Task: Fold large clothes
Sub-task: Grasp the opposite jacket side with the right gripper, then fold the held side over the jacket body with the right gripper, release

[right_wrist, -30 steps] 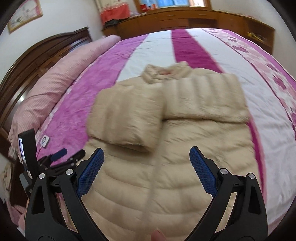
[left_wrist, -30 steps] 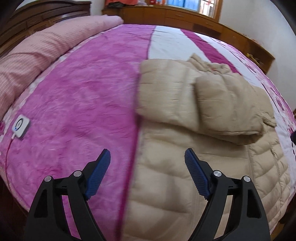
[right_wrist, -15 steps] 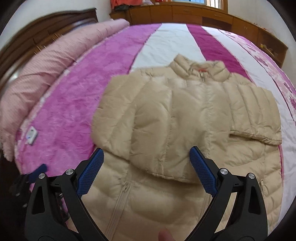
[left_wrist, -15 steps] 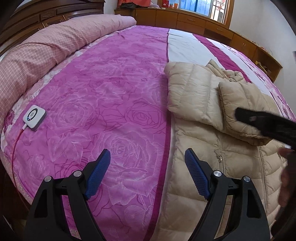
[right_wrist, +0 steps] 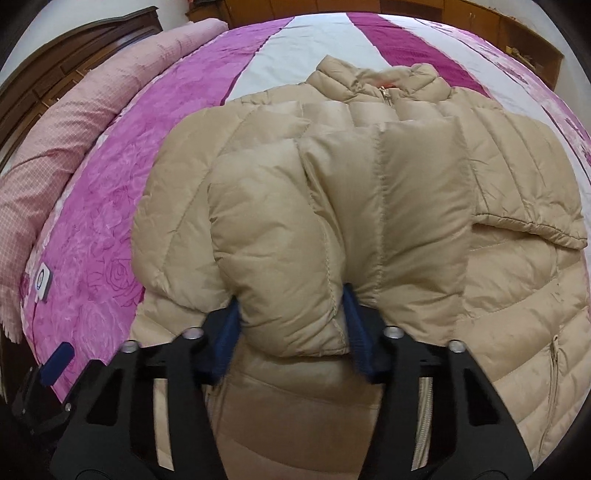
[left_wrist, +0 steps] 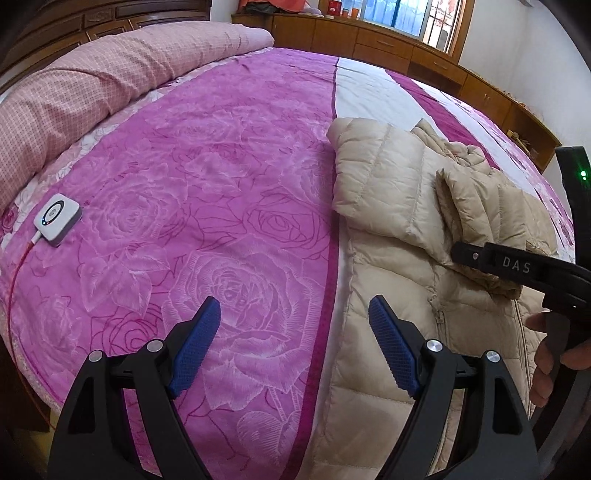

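A beige puffer jacket (left_wrist: 388, 192) lies zipped, front up, on the pink rose bedspread (left_wrist: 221, 166), both sleeves folded across its chest. In the right wrist view my right gripper (right_wrist: 291, 325) is closing its jaws on the cuff end of the upper folded sleeve (right_wrist: 280, 229); the blue pads press into the padding, which bulges between them. The left wrist view has that gripper (left_wrist: 517, 266) at the right edge, over the sleeve. My left gripper (left_wrist: 295, 332) hangs open over the bedspread beside the jacket's left edge, holding nothing.
A rolled pink checked quilt (left_wrist: 110, 85) runs along the bed's left side below the dark headboard. A white square controller (left_wrist: 57, 218) with a red cord lies near the left edge. Wooden cabinets (left_wrist: 369, 33) line the far wall. A person's hand (left_wrist: 554, 354) holds the right gripper.
My right gripper came down onto the folded sleeve and its jaws narrowed around the cuff. My left gripper stayed open and shifted off the jacket over the bedspread.
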